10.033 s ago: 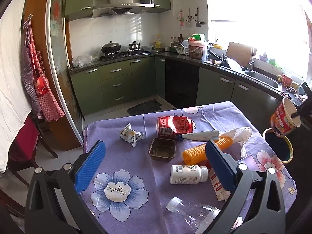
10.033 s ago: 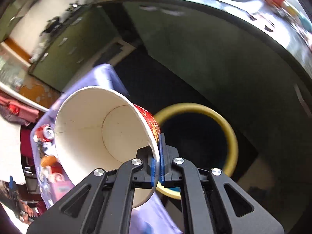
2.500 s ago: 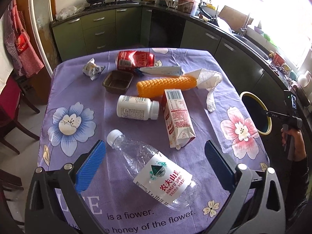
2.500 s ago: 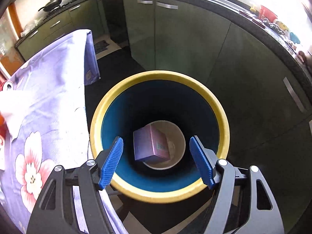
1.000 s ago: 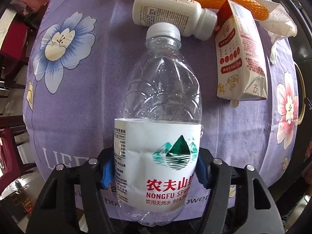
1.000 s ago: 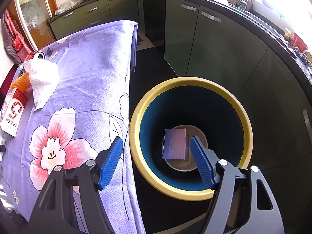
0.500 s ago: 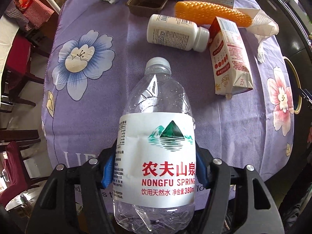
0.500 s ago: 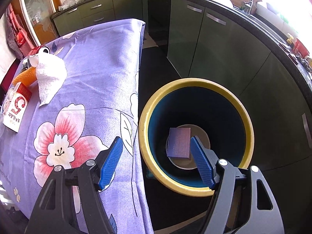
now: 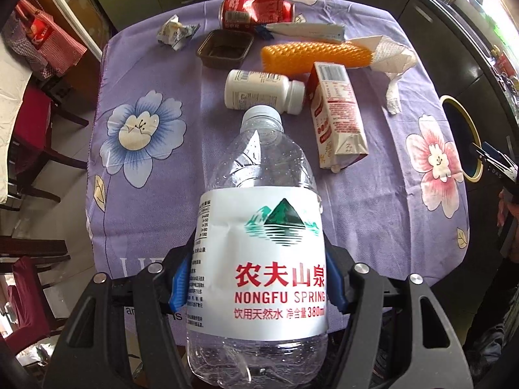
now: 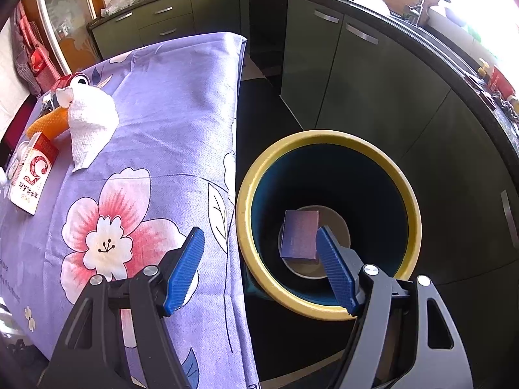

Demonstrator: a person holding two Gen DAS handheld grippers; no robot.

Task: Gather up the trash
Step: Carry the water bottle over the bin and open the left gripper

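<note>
Kitchen with dark green cabinets (image 10: 356, 74), stove with a wok at the far wall, bright window over the sink side. Table under a purple floral tablecloth (image 9: 152, 175) holds the trash.

Left gripper (image 9: 256, 285) points steeply down, blue pads clamped on the labelled middle of a clear empty water bottle (image 9: 259, 246), white cap away from the camera; bottle is lifted clear of the cloth, above the near part of the table.

On the cloth beyond it: white pill bottle (image 9: 259, 92) on its side, just past the cap. Red-and-white milk carton (image 9: 337, 120) lying flat to its right, near the pill bottle's cap end. Orange foam net sleeve (image 9: 311, 56) behind both, touching a crumpled white paper towel (image 9: 389, 60) at its right end. Brown plastic tray (image 9: 225, 48) left of the sleeve. Crushed red soda can (image 9: 256, 11) at the far edge, a white tube (image 9: 308, 30) just in front of it. Crumpled wrapper (image 9: 175, 32) at the far left.

Right gripper (image 10: 259, 269) jaws wide apart, nothing between the pads, hanging over the gap between table edge and a yellow-rimmed, dark blue trash bin (image 10: 324, 139) on the floor just beside the table. Inside the bin: a purple box (image 10: 298, 233) lying on a paper cup (image 10: 337, 223) at the bottom.

A person's hand on the right gripper's handle shows at the right edge of the left wrist view, mostly cut off.
</note>
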